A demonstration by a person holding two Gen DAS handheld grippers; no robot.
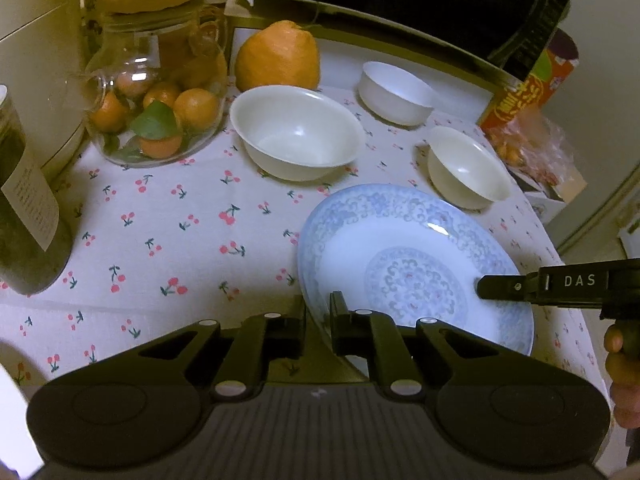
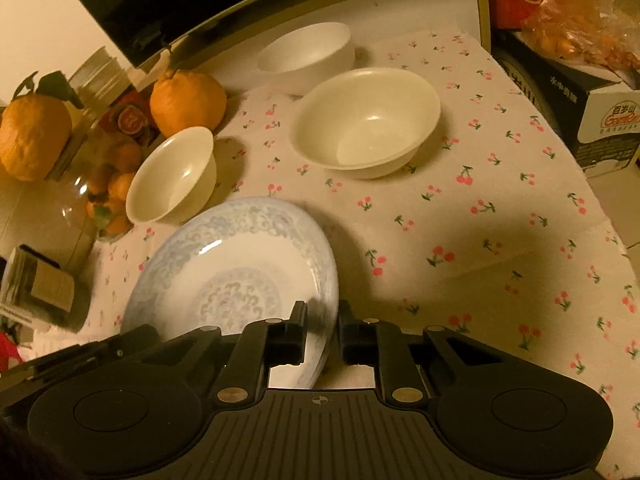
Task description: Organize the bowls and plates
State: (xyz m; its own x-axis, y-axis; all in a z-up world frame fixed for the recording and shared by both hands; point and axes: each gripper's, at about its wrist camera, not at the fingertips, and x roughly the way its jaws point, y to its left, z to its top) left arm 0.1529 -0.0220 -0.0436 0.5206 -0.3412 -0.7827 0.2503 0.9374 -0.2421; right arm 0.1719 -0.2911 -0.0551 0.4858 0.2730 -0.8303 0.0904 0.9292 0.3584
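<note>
resting tilted on the cloth [image 1: 168, 216], the plate [image 1: 400, 240] was pinched at opposite rims: left gripper [image 1: 318, 320] clamped on its near-left edge, right gripper [image 2: 322, 320] clamped on the other. three bowls stood beyond it, apart from one another: large bowl [image 1: 298, 132], small bowl [image 1: 466, 168] just beside the plate's far rim, far bowl [image 1: 394, 92]. risk noted: thin glazed rim in narrow pads could slip if the two hands lifted unevenly, or the plate could knock the small bowl.
</note>
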